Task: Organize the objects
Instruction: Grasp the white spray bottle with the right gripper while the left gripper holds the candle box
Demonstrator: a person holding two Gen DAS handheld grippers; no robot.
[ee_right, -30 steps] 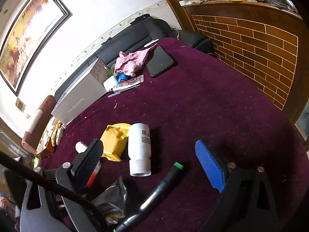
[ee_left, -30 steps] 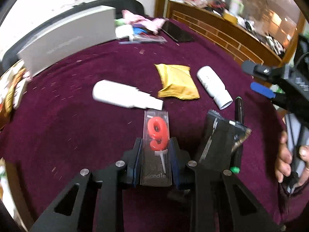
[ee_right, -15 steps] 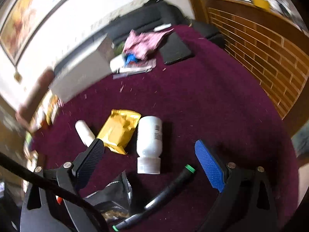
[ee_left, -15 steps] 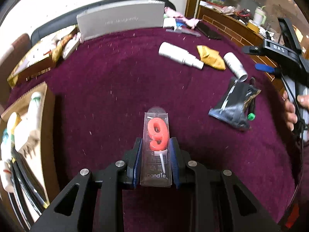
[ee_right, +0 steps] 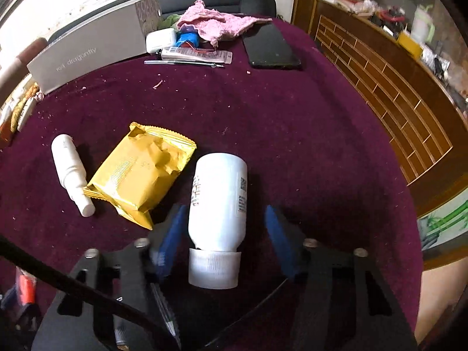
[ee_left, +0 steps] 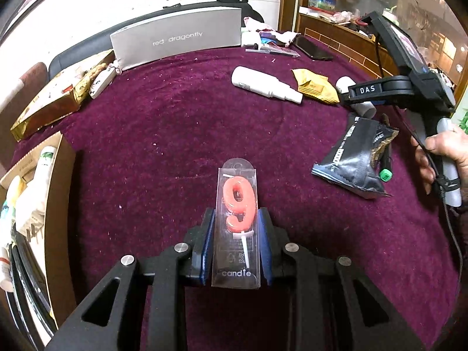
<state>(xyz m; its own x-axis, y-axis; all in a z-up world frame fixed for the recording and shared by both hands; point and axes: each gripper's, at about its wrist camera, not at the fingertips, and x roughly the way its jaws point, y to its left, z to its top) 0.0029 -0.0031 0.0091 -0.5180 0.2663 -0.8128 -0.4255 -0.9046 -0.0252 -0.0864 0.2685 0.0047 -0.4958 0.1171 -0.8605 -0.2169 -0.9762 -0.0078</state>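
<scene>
Since half a second ago the right claw (ee_right: 223, 228) has dropped around the white bottle (ee_right: 218, 201), which now lies cap-toward-it between the wide-open blue pads, none visibly touching. To the far left of the left claw (ee_left: 236, 244), a cardboard box (ee_left: 63, 204) on the purple desk (ee_left: 175, 134) holds tubes and packets. That claw stays clamped on a clear candle pack (ee_left: 237, 225) with a red 9, raised above the desk.

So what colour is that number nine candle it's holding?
Coral red, in clear packaging; the left wrist view shows it best.
</scene>
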